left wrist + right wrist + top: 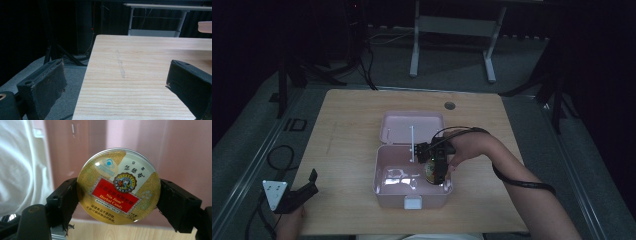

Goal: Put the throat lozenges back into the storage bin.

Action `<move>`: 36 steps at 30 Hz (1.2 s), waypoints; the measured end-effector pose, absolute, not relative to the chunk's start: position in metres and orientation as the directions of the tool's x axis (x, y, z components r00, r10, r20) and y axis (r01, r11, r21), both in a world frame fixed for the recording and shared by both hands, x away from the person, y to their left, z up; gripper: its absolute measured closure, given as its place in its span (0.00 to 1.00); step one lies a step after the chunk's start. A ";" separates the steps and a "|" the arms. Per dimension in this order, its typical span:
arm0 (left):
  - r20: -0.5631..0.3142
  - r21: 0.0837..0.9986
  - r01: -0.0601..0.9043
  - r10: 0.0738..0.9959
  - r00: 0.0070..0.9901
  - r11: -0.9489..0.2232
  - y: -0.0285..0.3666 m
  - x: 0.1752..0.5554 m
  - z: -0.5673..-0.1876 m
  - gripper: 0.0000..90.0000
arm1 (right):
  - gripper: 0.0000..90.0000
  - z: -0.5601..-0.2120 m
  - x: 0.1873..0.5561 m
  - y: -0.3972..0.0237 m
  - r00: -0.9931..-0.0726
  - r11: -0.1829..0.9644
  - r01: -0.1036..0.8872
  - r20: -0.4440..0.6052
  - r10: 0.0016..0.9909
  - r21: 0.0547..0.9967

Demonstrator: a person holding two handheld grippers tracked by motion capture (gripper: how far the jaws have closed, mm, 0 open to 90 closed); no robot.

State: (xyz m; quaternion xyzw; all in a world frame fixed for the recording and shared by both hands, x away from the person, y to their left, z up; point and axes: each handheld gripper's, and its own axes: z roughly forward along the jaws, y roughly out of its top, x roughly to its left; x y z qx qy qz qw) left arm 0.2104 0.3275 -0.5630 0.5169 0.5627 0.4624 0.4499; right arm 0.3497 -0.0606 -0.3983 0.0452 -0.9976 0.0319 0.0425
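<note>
Two hand-held grippers are in use over a light wooden surface (347, 150). The right hand-held gripper (438, 170) is clenched on a round candy tin (118, 186), its two black jaws pressing the tin's rim from opposite sides; the printed lid, gold with a red label, faces that gripper's camera. In the high view the tin (432, 171) is held on edge inside the right end of an open pink box (384, 187), just above the box floor; contact with the floor cannot be confirmed. The box sits near the middle of the surface with its lid (412, 127) folded back flat behind it and a white latch (413, 202) on its front wall. The left hand-held gripper (307, 187) lies at the front left corner of the surface, well apart from the box, jaws spread wide and holding nothing. A person's white garment (22, 170) shows beyond the box in the right gripper view.
</note>
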 end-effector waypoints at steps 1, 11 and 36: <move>-0.029 0.985 0.166 0.998 -0.061 0.039 0.327 0.210 -0.563 0.03 | 0.23 -0.402 0.350 -0.061 -0.992 0.994 -0.090 0.092 -0.084 -0.061; -0.030 0.985 0.167 0.998 -0.061 0.039 0.328 0.210 -0.563 0.03 | 0.23 -0.434 0.351 -0.057 -0.990 0.992 -0.099 0.107 -0.091 -0.073; -0.032 0.985 0.167 0.998 -0.056 0.041 0.328 0.210 -0.563 0.03 | 0.21 -0.465 0.349 -0.055 -0.989 0.986 -0.092 0.128 -0.074 -0.141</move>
